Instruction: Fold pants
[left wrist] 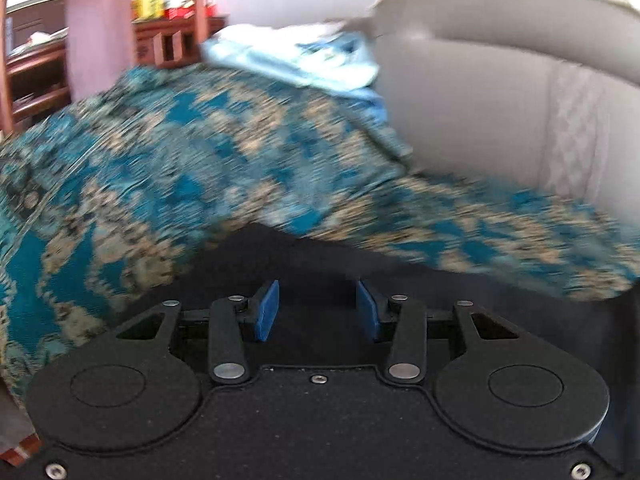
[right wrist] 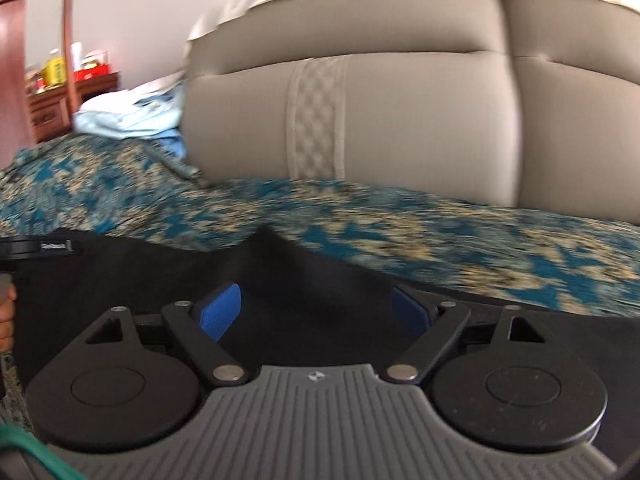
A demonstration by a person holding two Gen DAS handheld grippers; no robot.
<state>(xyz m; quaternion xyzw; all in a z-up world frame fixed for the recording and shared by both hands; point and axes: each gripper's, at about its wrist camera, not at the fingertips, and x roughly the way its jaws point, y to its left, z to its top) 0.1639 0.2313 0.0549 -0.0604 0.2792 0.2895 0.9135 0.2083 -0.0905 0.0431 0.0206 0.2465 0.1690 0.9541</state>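
The black pants (left wrist: 312, 264) lie on a blue and beige patterned bedspread (left wrist: 180, 152). In the left wrist view my left gripper (left wrist: 318, 308) is open, its blue pads (left wrist: 268, 312) apart just over the pants. In the right wrist view the pants (right wrist: 280, 276) spread wide under my right gripper (right wrist: 316, 308), which is open with its blue pads (right wrist: 220, 312) set wide and nothing between them. A raised peak of black cloth (right wrist: 266, 240) stands ahead of it. The left tool's body (right wrist: 24, 248) shows at the left edge.
A beige padded headboard (right wrist: 400, 112) rises behind the bed. Crumpled light blue cloth (left wrist: 304, 60) lies by it at the far side. A wooden chair (right wrist: 48, 40) and a wooden cabinet with boxes (left wrist: 168, 32) stand at the far left.
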